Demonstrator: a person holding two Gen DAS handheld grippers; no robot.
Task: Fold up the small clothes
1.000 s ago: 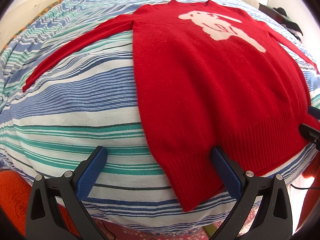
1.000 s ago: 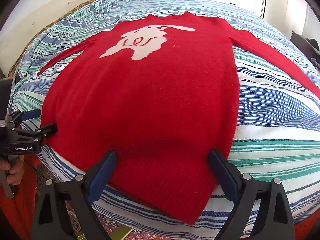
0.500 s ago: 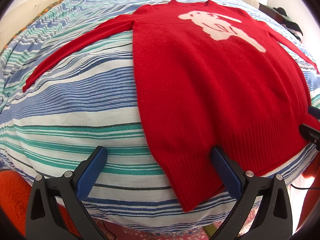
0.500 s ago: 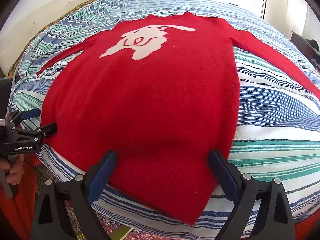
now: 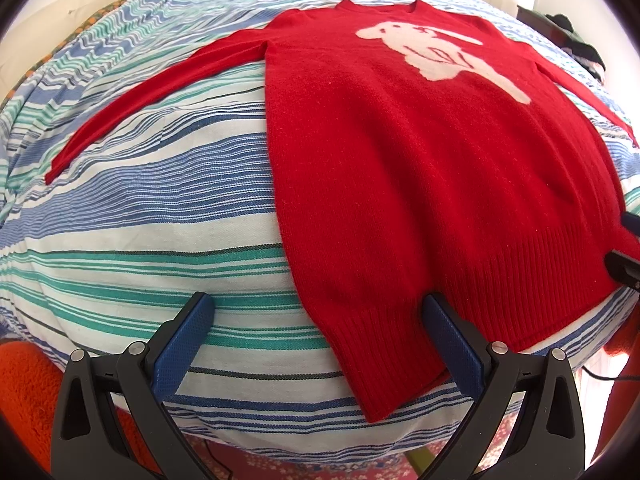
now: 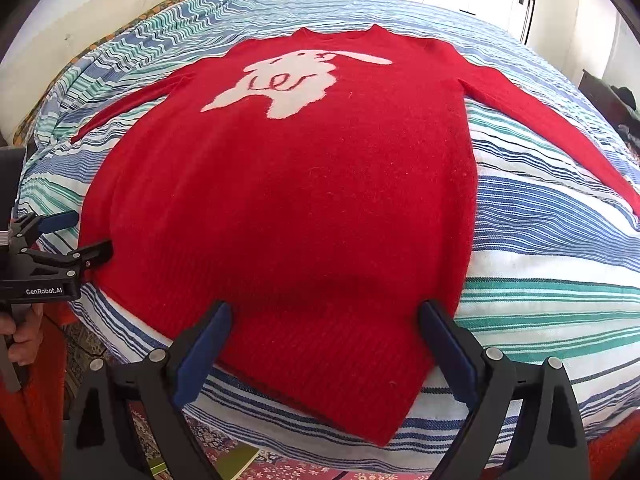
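Left wrist view: unchanged from a second ago. Red sweater (image 5: 420, 184) spread flat on striped bedspread (image 5: 160, 240); left gripper (image 5: 320, 312) spread wide, straddling hem's near corner.

Right wrist view: likewise unchanged. Right gripper (image 6: 324, 316) spread wide over sweater's opposite hem corner, clamping nothing.
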